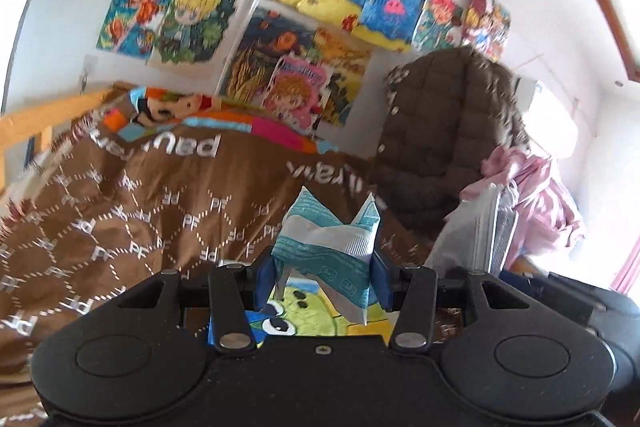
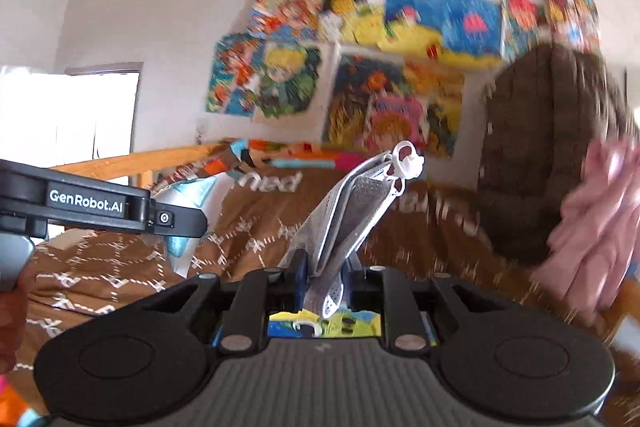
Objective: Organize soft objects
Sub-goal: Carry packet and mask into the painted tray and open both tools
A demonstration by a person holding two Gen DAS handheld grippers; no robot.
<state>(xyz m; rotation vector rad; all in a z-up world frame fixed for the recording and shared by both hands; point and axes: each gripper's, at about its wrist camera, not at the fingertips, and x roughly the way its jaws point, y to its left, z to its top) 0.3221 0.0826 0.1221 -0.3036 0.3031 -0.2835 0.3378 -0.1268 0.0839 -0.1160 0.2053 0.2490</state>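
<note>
L wrist view: left gripper clamped on a teal-and-white soft packet, jaws part-way apart w/ the packet squeezed between them; the packet sticks up above the fingers, over a brown patterned bedspread. Behind: colourful drawings on the wall, a brown quilted coat, pink cloth at right.

R wrist view: right gripper nearly closed, pinching a folded grey face mask; mask leans up-right, white ear loops at its top. Left gripper's side visible at left edge w/ packet. Frame blurred.
</note>
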